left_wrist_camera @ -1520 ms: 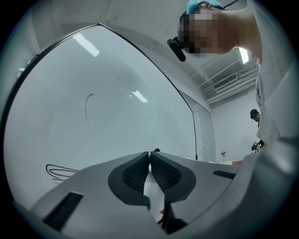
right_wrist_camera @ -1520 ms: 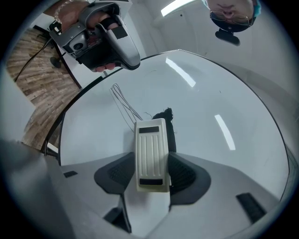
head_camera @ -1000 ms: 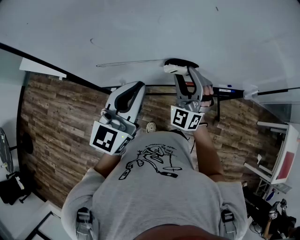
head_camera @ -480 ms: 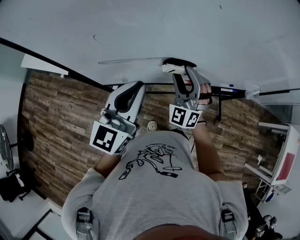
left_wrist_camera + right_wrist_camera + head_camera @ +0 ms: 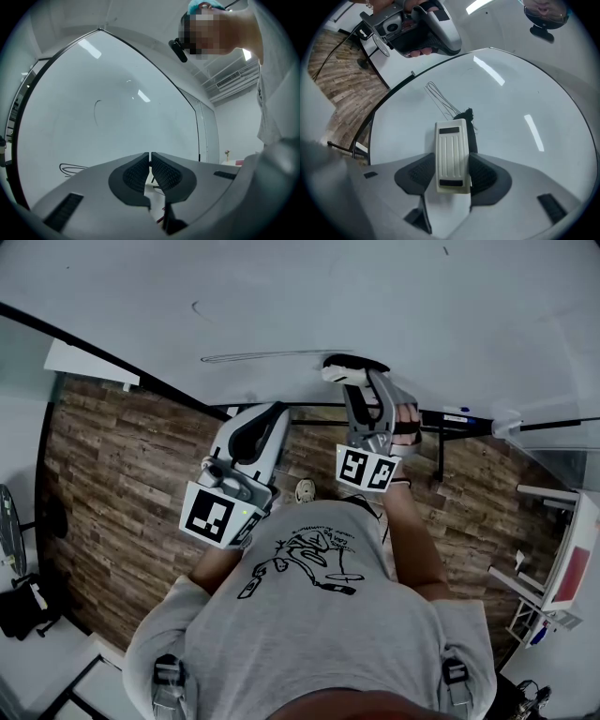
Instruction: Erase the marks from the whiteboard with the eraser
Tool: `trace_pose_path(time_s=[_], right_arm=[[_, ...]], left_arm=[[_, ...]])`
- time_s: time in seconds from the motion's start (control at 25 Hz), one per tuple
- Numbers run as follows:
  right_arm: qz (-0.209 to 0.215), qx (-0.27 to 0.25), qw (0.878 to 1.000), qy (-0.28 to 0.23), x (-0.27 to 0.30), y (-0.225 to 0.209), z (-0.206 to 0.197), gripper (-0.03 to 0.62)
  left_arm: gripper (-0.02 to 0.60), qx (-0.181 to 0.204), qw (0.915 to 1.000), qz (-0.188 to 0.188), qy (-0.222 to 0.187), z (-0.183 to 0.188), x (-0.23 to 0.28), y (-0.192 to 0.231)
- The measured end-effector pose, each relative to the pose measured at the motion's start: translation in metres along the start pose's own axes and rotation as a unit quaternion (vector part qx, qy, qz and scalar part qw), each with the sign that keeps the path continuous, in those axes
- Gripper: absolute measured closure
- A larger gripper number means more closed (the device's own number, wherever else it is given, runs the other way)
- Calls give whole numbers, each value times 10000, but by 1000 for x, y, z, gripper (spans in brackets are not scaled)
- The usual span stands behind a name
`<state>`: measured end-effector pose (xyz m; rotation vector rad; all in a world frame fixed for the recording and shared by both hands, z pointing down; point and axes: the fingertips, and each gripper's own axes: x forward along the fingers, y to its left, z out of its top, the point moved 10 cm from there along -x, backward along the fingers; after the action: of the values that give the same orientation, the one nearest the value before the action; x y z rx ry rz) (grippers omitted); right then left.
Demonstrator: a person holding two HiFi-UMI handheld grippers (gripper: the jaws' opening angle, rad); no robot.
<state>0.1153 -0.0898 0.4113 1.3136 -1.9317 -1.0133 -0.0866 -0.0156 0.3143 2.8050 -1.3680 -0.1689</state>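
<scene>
Clamping the eraser [image 5: 451,157] edgewise between its jaws, the right gripper [image 5: 452,174] holds its dark felt side against the whiteboard [image 5: 520,154], at the near end of a thin looped line [image 5: 438,101]. That end of the line is hidden under the eraser, so how much ink lies beneath cannot be told. In the head view the eraser shows only as a pale sliver past the gripper's body, and the person's grey shirt [image 5: 319,634] covers the lower frame. The left gripper [image 5: 150,161] hangs off the board with its jaws pressed together on nothing. A small curved mark [image 5: 97,112] sits higher on the board, well apart from the line. Since a second ago the right gripper seems to have edged slightly left along the line, though the camera shifted too. The left gripper has barely moved.
</scene>
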Motion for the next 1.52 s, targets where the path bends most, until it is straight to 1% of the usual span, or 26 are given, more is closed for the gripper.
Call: trace_pose_path(time_s=[0.28, 0.48, 0.72, 0.84, 1.0, 1.2, 1.36, 1.52], right_arm=[[79, -66, 9999, 65, 7, 3, -9, 362], [408, -257, 9988, 88, 10, 19, -5, 361], [743, -132, 9970, 158, 6, 24, -2, 361], [782, -25, 9969, 123, -2, 22, 5, 361], [657, 133, 9977, 36, -13, 6, 18, 361], [364, 311, 9988, -86, -22, -30, 37, 361], [68, 287, 9994, -187, -26, -58, 47, 361], [-132, 249, 9993, -241, -23, -75, 53, 362]], left_arm=[[549, 8, 10000, 13, 22, -3, 6, -7], [549, 17, 10000, 32, 22, 0, -2, -12], [549, 29, 9999, 152, 32, 1, -11, -14], [549, 22, 9998, 211, 34, 1, -16, -13], [549, 23, 9997, 263, 19, 1, -21, -10], [549, 12, 9996, 288, -13, 1, -25, -4], [549, 21, 9996, 270, -36, 3, -27, -3], [549, 56, 9996, 255, -65, 5, -25, 0]])
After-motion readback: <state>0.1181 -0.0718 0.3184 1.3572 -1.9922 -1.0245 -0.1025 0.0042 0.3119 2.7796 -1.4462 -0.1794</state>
